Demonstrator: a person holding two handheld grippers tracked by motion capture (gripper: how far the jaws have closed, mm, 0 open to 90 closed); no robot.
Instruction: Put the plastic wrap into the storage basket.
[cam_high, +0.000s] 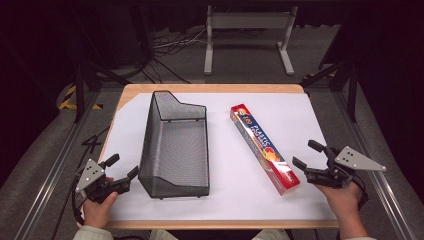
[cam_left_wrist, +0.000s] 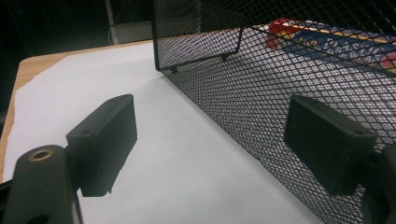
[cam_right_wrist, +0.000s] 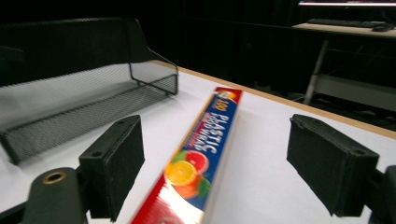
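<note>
Lying flat on the surface (cam_high: 300, 115), the wrap box (cam_high: 264, 148) looks light, stiff, slick; best pinched across its narrow width. Left gripper (cam_high: 119, 171) and right gripper (cam_high: 309, 155) gape, empty.

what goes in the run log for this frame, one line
left gripper: open, beside mesh basket | right gripper: open, at near end of plastic wrap box | box: flat on table, untouched | basket: empty

Black wire-mesh basket (cam_high: 175, 145), metal, matt and open-weave. Beside it the plastic wrap box (cam_high: 264, 148), printed card with a light sheen. Smooth white paper sheet (cam_high: 295, 120) covers the pale wood tabletop (cam_high: 210, 88). Fingers (cam_right_wrist: 114, 165) carry matt black, faintly textured pads.
</note>
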